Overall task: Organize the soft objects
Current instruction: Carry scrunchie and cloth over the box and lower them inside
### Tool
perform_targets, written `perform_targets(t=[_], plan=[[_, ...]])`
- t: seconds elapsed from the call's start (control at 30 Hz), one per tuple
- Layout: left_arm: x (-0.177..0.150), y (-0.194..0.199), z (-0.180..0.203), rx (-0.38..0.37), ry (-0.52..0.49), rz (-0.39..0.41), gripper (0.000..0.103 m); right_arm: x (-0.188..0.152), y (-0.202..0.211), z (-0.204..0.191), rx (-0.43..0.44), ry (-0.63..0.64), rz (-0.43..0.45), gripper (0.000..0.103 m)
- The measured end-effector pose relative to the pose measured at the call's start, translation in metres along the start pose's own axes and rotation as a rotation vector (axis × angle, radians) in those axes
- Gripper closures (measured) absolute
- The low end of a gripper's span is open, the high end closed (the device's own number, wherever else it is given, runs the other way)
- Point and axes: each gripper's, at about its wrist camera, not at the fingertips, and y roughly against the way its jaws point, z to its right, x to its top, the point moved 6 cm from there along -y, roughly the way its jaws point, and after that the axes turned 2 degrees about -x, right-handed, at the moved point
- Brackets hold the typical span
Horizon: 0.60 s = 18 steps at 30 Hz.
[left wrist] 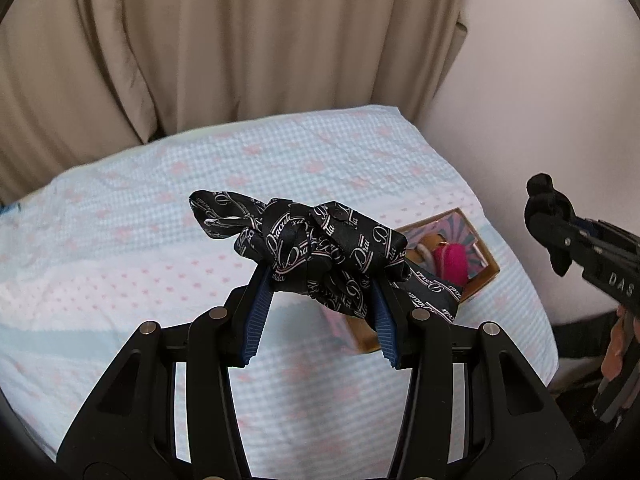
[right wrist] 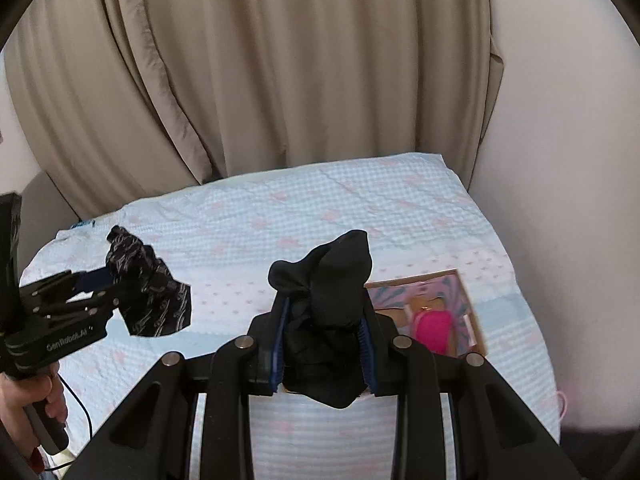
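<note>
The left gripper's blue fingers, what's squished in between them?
A bunched black scarf printed with white script sits clamped between the left gripper fingers, held up above the bedspread. The left wrist view shows it best.

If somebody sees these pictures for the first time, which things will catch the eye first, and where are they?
First, the black scarf with white lettering, bunched and clamped in the left gripper above the pale blue bed cover. Next, the plain black cloth pinched in the right gripper. Behind them, near the bed's right edge, an open box holds something bright pink.
</note>
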Motion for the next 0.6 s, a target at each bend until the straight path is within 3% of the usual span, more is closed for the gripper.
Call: perform_targets(t=[0.2, 0.6], plan=[[-0.006, -0.044, 0.046, 0.011, 0.044, -0.055, 0.060, 0.005, -0.036, 0.061, 0.044, 0.021, -0.090, 0.075], [-0.044, -0.153, 0.091, 0.043, 0.071, -0.258, 0.060, -0.013, -0.142, 0.121, 0.151, -0.001, -0.282, 0.075]])
